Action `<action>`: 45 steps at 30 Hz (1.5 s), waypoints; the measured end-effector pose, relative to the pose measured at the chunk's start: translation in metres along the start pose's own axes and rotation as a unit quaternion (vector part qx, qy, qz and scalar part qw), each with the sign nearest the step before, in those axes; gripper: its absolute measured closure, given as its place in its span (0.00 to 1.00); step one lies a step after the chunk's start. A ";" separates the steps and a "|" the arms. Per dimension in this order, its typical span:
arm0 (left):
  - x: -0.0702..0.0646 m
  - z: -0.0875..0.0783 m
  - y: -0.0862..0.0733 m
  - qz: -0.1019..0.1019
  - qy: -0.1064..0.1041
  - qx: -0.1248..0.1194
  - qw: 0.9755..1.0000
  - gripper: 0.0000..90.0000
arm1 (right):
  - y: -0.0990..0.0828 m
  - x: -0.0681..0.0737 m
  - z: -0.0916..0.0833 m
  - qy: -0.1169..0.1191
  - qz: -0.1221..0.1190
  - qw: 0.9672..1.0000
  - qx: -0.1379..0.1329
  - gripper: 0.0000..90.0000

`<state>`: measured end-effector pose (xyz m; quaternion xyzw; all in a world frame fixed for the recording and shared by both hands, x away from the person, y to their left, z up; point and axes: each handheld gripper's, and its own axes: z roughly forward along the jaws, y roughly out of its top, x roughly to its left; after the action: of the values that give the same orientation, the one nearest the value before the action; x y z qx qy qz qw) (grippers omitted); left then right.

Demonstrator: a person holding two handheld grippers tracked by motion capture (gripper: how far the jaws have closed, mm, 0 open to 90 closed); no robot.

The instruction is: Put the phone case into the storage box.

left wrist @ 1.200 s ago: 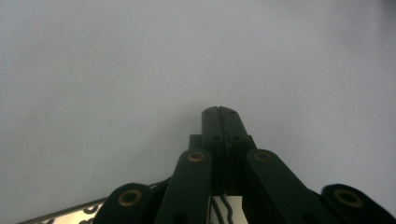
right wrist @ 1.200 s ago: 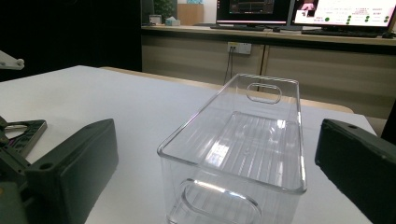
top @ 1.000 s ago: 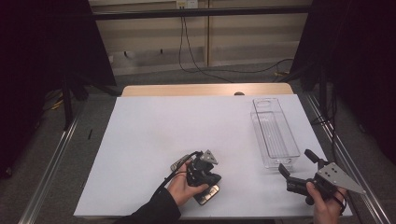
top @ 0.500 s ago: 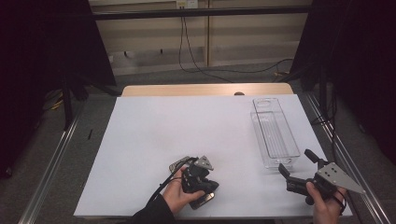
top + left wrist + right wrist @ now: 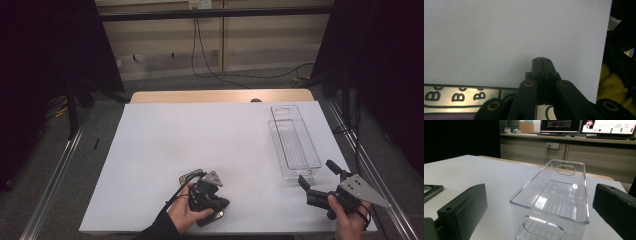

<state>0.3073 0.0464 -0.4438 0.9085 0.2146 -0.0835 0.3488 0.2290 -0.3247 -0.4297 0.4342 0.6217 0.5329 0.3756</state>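
High view: a white table [image 5: 200,145] carries a clear plastic bin [image 5: 294,141] lying empty along its right side, one short end toward the person. Just in front of that near end, the right hand-held gripper [image 5: 318,173] is held with its jaws spread wide toward the bin. Near the front edge, the left hand-held gripper [image 5: 206,192] sits in a hand, jaws pressed together with nothing between them, above a flat printed card [image 5: 461,96].
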 end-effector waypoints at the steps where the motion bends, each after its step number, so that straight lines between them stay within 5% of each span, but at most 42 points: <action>1: 0.000 -0.001 -0.001 -0.005 0.003 -0.002 1.000 1.00 | 0.000 0.000 0.000 0.000 0.000 1.000 0.000 0.00; 16: 0.007 -0.016 -0.016 -0.018 -0.002 -0.001 1.000 1.00 | 0.000 0.000 0.000 0.000 -0.002 1.000 0.001 0.00; 45: 0.021 -0.059 -0.055 -0.062 0.030 0.000 0.998 1.00 | 0.000 0.001 0.001 -0.001 -0.003 1.000 0.001 0.00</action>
<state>0.3018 0.1296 -0.4398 0.8953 0.2810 -0.0781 0.3368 0.2296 -0.3237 -0.4299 0.4336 0.6231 0.5306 0.3771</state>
